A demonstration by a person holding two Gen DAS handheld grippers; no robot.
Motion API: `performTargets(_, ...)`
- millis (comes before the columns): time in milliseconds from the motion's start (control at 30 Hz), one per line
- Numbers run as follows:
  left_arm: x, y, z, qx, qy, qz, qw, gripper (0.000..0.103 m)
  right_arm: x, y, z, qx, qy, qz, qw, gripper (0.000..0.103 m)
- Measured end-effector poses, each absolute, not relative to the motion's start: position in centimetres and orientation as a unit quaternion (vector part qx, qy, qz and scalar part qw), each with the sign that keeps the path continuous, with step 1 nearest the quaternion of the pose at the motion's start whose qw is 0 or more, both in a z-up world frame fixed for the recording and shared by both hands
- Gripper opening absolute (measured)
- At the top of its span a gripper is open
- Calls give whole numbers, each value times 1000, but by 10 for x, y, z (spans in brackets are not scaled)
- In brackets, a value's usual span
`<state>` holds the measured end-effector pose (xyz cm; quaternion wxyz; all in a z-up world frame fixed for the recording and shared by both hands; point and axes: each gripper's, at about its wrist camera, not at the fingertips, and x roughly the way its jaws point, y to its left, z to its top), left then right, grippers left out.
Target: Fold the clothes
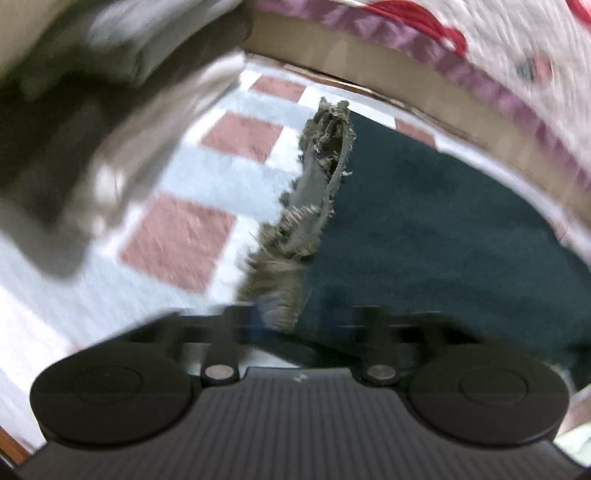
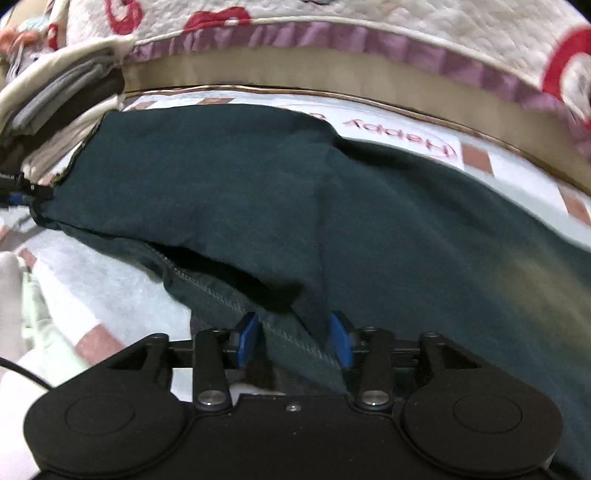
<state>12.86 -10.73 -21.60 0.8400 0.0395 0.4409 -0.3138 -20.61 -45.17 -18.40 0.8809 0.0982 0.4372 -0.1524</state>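
Work surface: a white cloth [image 2: 110, 280] with dusty-pink squares is covering the lower left of the right wrist view; pink lettering [image 2: 397, 138] is showing upside down on it at upper right
Edge: a tan band [image 2: 332, 70] is running across the top of that view; a brown line is edging it below
Quilt: a white quilted cover [image 2: 369, 18] with red shapes and a purple border is lying along the top
Stack: folded grey and cream fabrics [image 2: 62, 96] are sitting at upper left
Light: soft, even light is falling everywhere; the left wrist view is blurring

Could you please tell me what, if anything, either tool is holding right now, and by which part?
The right tool stands open around the stitched hem of the dark teal cloth garment, not clamping it. The left tool's hold cannot be told; blur hides its tips.
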Motion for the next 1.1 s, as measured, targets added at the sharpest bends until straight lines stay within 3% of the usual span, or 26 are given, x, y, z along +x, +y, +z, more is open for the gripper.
performTargets(133, 130, -102, -195, 53, 403, -312, 859, 13, -185, -436, -175, 34, 431, -163, 887, 53)
performTargets(400, 149, -77, -209, -20, 441, -289, 849, 7, -166, -390, -190, -173, 422, -141, 879, 54)
performTargets(433, 149, -76, -209, -25, 440, -289, 850, 7, -163, -390, -186, -159, 424, -136, 881, 52)
performTargets(467, 149, -77, -208, -23, 437, -289, 852, 6, -160, -391, -182, -144, 426, -130, 884, 48)
performTargets(500, 149, -78, -207, -21, 433, -288, 854, 6, -157, -392, -179, -130, 428, -125, 886, 19)
performTargets(533, 150, -79, -206, -17, 430, -287, 856, 6, -154, -392, -175, -115, 429, -119, 888, 13)
performTargets(733, 167, -69, -197, 34, 422, -226, 877, 0, -159, -405, -173, 16, 433, -105, 895, 17)
performTargets(833, 166, -58, -195, -9, 435, -243, 867, 4, -167, -405, -177, 57, 422, -90, 900, 27)
performTargets(1100, 144, -82, -207, -59, 503, -292, 812, 15, -141, -375, -180, 37, 418, -44, 907, 29)
